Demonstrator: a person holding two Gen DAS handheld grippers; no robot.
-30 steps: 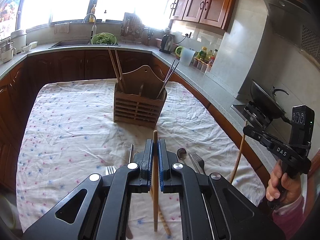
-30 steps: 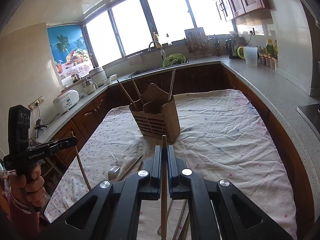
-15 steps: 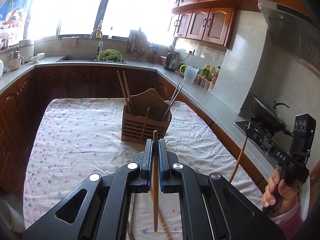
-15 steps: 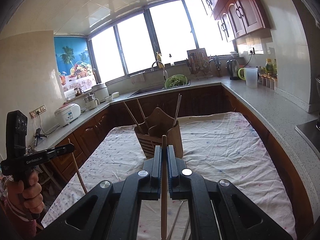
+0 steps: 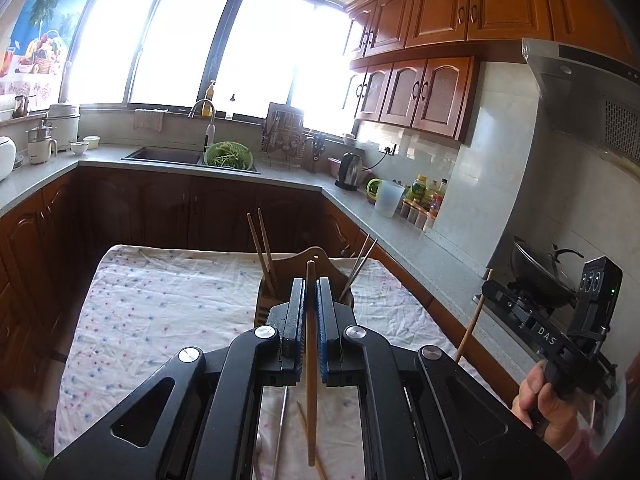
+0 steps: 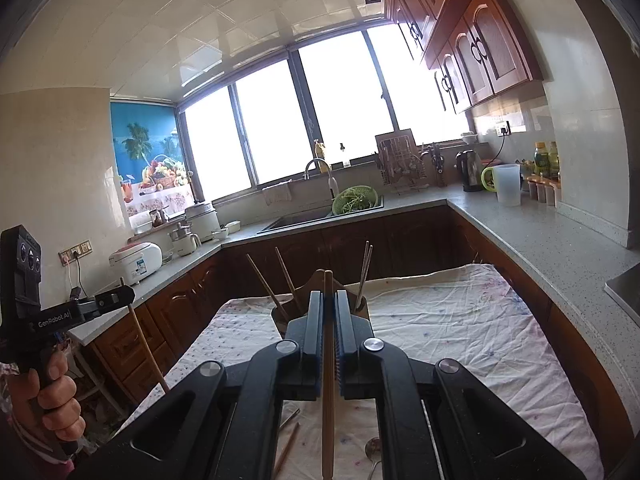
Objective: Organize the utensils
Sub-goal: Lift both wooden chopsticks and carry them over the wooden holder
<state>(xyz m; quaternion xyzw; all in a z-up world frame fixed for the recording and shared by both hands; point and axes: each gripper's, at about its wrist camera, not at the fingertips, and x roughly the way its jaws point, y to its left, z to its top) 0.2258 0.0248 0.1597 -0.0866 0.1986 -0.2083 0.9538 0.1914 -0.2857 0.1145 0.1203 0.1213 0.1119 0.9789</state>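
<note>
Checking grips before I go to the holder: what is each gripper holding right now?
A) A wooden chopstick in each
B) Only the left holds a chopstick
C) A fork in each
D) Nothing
A: the left gripper is clamped on a wooden chopstick, and the right gripper on another chopstick.

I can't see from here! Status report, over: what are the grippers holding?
Left hand-held gripper shut on chopstick. Right hand-held gripper shut on another chopstick. Holder ahead, nothing blocking.

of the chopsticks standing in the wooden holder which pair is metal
The thin silvery pair at the right end of the wooden holder. The two chopsticks at its left end are brown wood and splay apart.
</note>
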